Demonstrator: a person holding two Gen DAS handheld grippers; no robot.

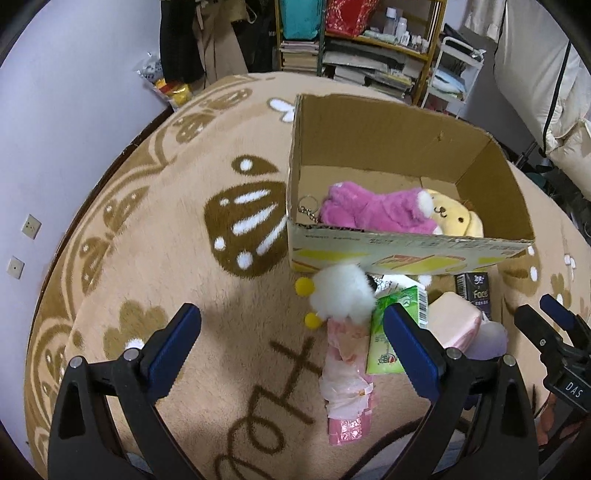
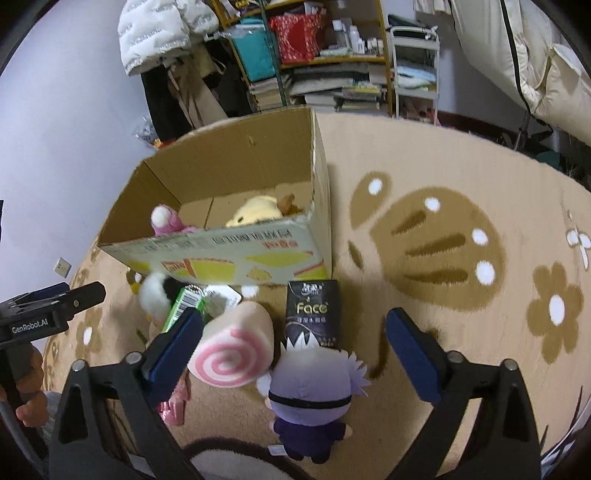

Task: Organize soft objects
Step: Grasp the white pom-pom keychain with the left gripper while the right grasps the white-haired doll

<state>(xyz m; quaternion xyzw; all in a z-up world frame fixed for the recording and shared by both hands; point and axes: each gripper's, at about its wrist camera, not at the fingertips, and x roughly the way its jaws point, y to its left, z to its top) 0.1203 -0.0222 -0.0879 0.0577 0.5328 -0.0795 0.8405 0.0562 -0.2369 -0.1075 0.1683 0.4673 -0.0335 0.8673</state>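
An open cardboard box (image 1: 491, 173) (image 2: 236, 254) stands on the rug and holds a pink plush (image 1: 365, 212) and a yellow plush (image 1: 458, 218). In front of it lie a white fluffy toy with yellow pompoms (image 1: 341, 293), a green tissue pack (image 1: 391, 339), a pink wrapped pack (image 1: 347, 391), a pink swirl-roll plush (image 2: 236, 347), a dark "Face" tissue pack (image 2: 313, 314) and a purple-haired doll (image 2: 310, 398). My left gripper (image 1: 291, 343) is open just before the white toy. My right gripper (image 2: 295, 354) is open around the roll plush and doll.
The beige rug with brown butterfly pattern (image 1: 243, 229) covers the floor. Cluttered shelves (image 1: 369, 40) and hanging clothes (image 2: 162, 33) stand behind the box. A wall (image 1: 55, 129) runs on the left.
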